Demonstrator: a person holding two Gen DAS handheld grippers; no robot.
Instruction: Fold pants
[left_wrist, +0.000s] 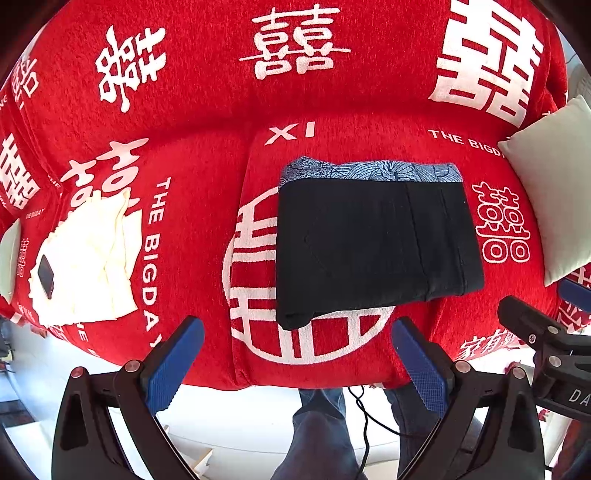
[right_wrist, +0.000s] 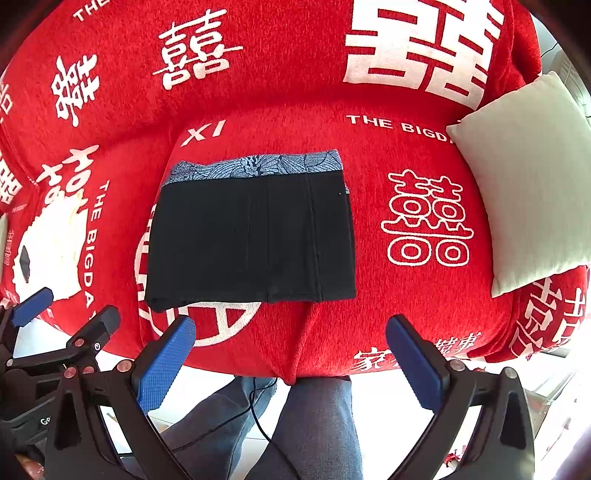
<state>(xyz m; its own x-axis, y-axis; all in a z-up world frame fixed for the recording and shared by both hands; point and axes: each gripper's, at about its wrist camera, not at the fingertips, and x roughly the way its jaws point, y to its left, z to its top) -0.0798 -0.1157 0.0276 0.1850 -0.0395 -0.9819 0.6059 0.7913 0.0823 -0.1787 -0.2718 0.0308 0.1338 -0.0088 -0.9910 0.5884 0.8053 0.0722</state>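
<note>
The black pants (left_wrist: 373, 247) (right_wrist: 251, 240) lie folded into a flat rectangle on the red sofa seat (left_wrist: 207, 206) (right_wrist: 369, 295), with a blue patterned waistband lining (left_wrist: 373, 170) (right_wrist: 258, 164) showing along the far edge. My left gripper (left_wrist: 297, 363) hangs open in front of the sofa's front edge, near the folded pants' lower left corner, holding nothing. Off to the right of the pants, my right gripper (right_wrist: 291, 363) is open and empty too, above the sofa's front edge. Each gripper shows at the side of the other's view.
A pale cushion (left_wrist: 554, 192) (right_wrist: 524, 184) leans at the sofa's right end. A folded cream garment (left_wrist: 88, 258) (right_wrist: 51, 251) with a dark phone (left_wrist: 46, 277) on it lies at the left. A person's legs in jeans (right_wrist: 314, 424) and a black cable (left_wrist: 364, 410) are below.
</note>
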